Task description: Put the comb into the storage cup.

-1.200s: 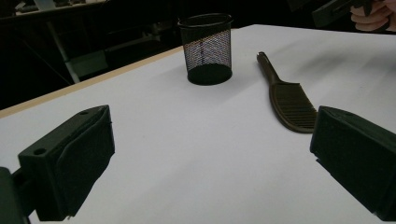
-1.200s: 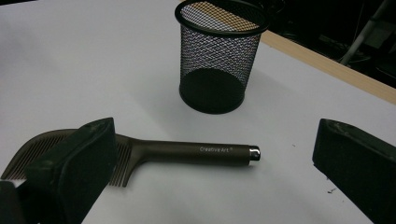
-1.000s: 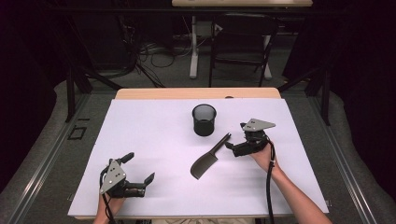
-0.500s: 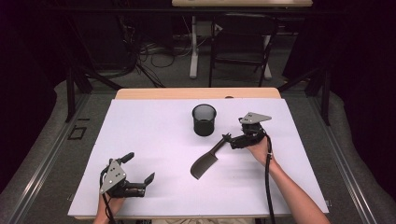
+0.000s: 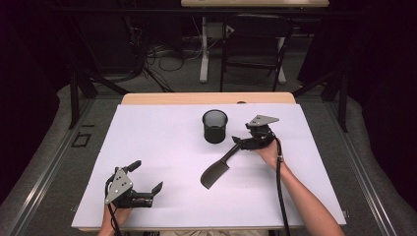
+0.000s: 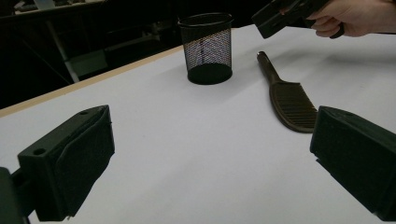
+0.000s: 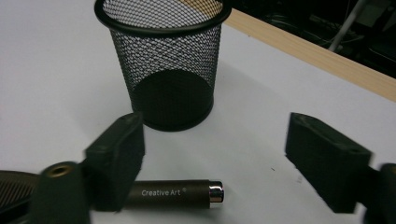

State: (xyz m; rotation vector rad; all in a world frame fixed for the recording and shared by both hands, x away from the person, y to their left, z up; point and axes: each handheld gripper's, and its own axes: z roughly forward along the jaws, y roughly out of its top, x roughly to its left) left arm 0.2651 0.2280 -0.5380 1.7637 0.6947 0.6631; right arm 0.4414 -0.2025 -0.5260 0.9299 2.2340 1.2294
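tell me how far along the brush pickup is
Done: the right gripper has reached the brown flat brush's handle. In hand: its jaws have just been closing around it, not yet pressing. Left: gripping and lifting; the black mesh cup is empty and the left gripper is idle.

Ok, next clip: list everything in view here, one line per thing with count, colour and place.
mesh cup: one, black, upright, far middle of the sheet.
brush: one, dark brown, flat on the sheet nearer than the cup, handle end between the right gripper's jaws, not yet pinched.
sheet: one, white, covering the table.
table: one, light wood, its far edge bare.
right gripper: one, black; jaws have just been closing, a gap remains.
left gripper: one, black, near left of the sheet, jaws apart, nothing between them.
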